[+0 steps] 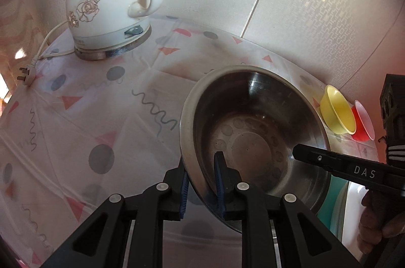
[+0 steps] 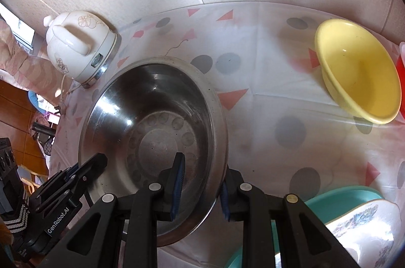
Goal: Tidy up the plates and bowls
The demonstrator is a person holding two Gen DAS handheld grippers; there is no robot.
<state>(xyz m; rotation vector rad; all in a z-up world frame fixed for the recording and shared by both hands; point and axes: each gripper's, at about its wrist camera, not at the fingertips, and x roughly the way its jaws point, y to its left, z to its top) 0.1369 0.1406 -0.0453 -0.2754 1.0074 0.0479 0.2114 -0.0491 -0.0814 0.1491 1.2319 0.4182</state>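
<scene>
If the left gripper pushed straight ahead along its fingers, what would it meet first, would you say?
The left gripper already straddles the rim of the steel bowl, so that bowl's wall comes first. The white kettle stands left of that line.

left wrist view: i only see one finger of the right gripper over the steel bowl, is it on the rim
Observer: Yes. The right gripper straddles the rim of the steel bowl, one finger inside and one outside. I cannot tell whether it is clamped.
Operator: whats in that teal thing at my right edge
Observer: A white patterned dish lies in the teal dish.
</scene>
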